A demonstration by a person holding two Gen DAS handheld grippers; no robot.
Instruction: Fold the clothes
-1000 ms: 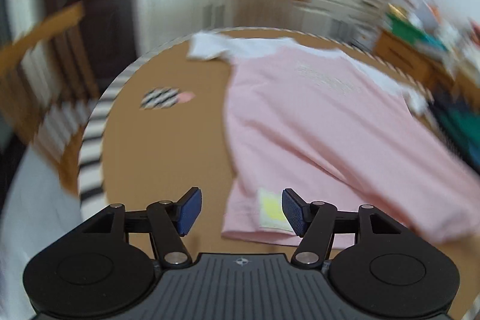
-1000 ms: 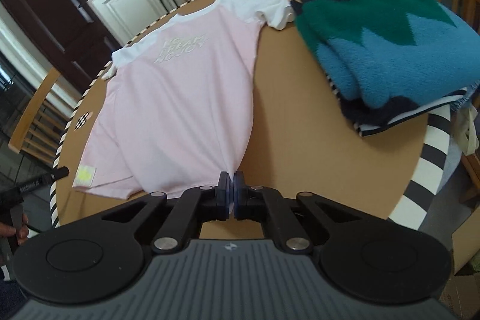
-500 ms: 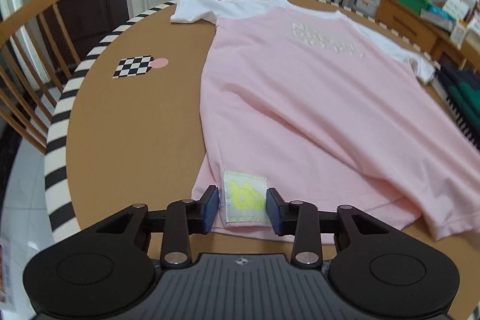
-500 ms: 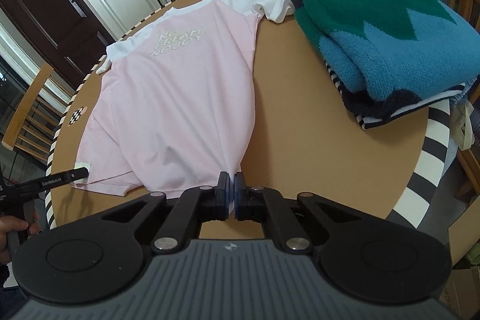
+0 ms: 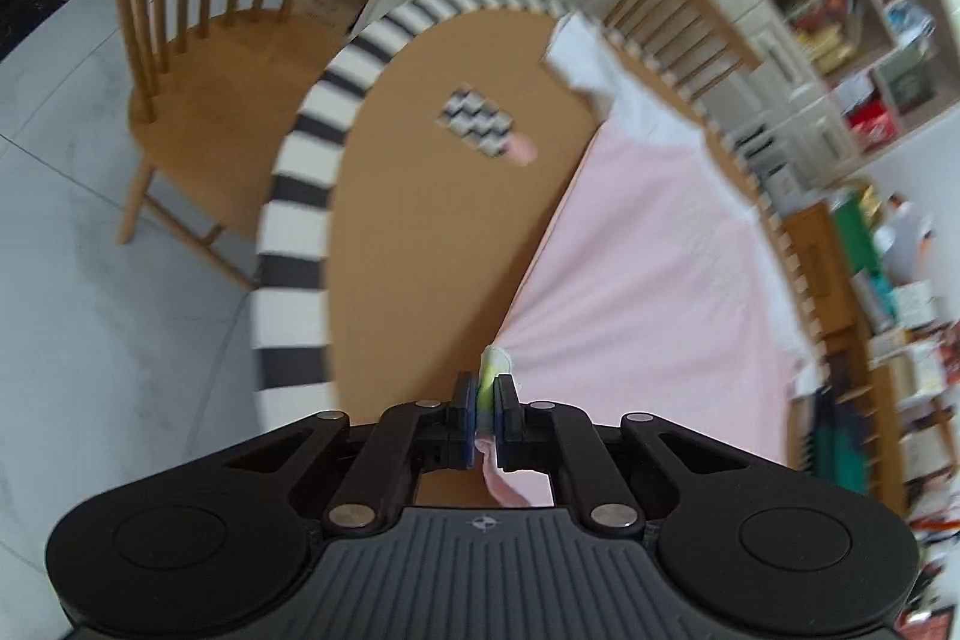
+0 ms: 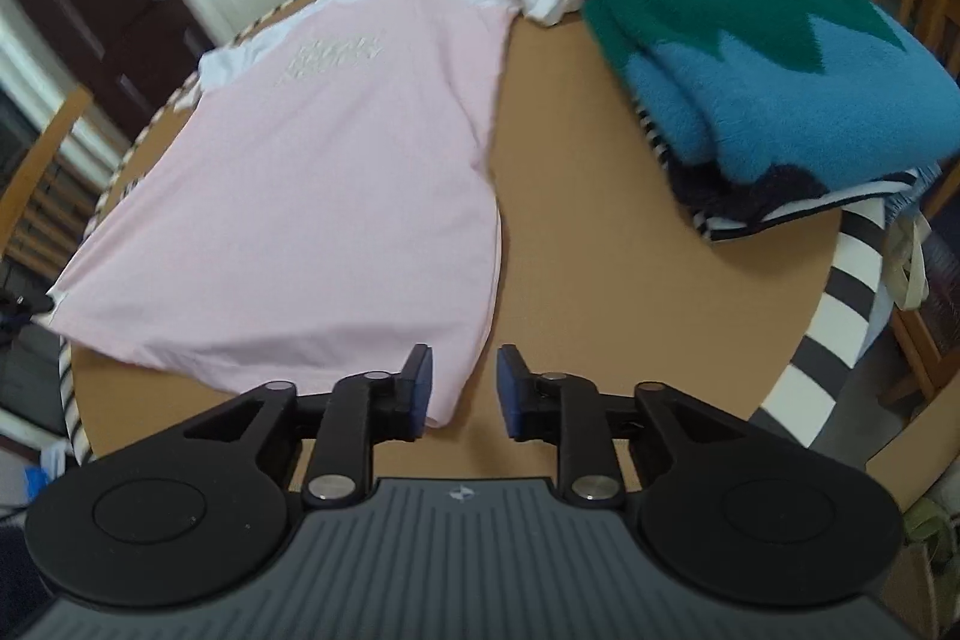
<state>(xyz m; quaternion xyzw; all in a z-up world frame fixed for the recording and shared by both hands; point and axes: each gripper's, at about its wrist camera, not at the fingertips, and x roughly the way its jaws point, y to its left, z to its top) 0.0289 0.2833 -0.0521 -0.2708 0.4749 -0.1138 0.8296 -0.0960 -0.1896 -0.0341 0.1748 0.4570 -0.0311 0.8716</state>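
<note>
Nearest in the left wrist view, the left gripper (image 5: 485, 421) is clamped on the hem corner of the one pink T-shirt (image 5: 648, 280), pinching its white-and-yellow label (image 5: 491, 370) between the blue pads. In the right wrist view the right gripper (image 6: 462, 391) has its two fingers spread apart, hanging just over the shirt's other hem corner, with the left pad over the cloth and nothing held. The T-shirt (image 6: 312, 196) lies flat on the round brown table (image 6: 600, 292), hem toward the cameras and its two white sleeves at the far end. Beside it, to the right and apart from the body, sits one folded blue-and-green fleece (image 6: 762, 64) (its near edge overhangs the striped rim). One checkered marker (image 5: 477, 122) lies on the tabletop left of the shirt. Beyond the table stand wooden chairs; two show in the left view, the nearer wooden chair (image 5: 198, 58) at the striped edge.
</note>
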